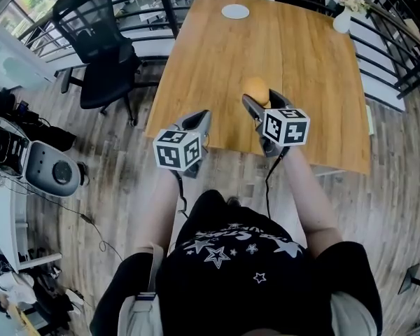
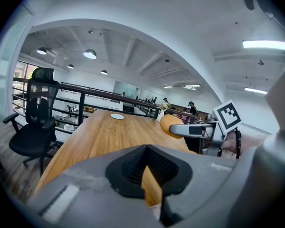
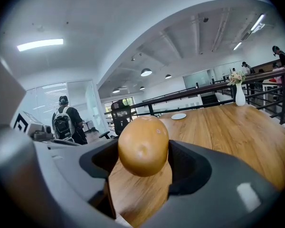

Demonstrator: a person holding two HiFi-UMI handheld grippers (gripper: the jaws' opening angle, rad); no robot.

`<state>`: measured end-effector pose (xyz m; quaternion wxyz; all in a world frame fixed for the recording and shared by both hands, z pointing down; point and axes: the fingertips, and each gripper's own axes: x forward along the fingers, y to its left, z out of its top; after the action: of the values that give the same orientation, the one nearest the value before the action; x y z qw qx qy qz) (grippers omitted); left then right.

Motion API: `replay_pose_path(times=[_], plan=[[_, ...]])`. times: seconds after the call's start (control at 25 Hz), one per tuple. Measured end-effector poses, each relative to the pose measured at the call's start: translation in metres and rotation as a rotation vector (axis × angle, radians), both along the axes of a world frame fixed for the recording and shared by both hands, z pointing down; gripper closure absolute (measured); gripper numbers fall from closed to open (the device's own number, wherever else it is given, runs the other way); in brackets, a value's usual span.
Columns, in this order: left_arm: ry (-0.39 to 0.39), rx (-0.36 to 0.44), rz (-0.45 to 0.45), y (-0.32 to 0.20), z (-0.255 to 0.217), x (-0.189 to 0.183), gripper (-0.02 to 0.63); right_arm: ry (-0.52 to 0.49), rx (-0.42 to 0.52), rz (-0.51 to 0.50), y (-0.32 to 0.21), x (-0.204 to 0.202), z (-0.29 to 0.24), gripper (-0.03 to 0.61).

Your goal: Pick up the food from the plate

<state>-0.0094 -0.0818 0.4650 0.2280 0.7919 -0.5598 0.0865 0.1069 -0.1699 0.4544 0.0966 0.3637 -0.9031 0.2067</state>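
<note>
Right tongs [image 1: 259, 98] grip a round golden-brown piece of food [image 1: 255, 87] over the near part of the wooden worktop [image 1: 210, 68].

Nearest the person, the left tongs [image 1: 201, 117] hang at the worktop's near edge, their jaws closed together with nothing between them. Just to their right, the right tongs' jaws stand wide and press on either side of the food, which is held clear of the wood. Farther along, a small white plate [image 1: 235, 11] lies at the worktop's far end, well apart from the food. At the far right corner a white vase [image 1: 342, 21] holds pale flowers [image 1: 353, 2]. A black office chair [image 1: 101, 54] stands on the floor beside the worktop's left side.
</note>
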Motion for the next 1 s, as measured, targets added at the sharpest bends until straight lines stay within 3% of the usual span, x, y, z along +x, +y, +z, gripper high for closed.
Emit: replay_pose_path(times=[0.44,1.0], plan=[[0.005,-0.006,0.046,0.006,-0.002,-0.003,0.612,0.019,0.001,0.066,0.011,0.008,-0.002,0.250],[0.016,-0.007,0.110,0.066,-0.018,-0.020,0.612,0.003,-0.025,0.127,0.082,-0.002,-0.006,0.250]])
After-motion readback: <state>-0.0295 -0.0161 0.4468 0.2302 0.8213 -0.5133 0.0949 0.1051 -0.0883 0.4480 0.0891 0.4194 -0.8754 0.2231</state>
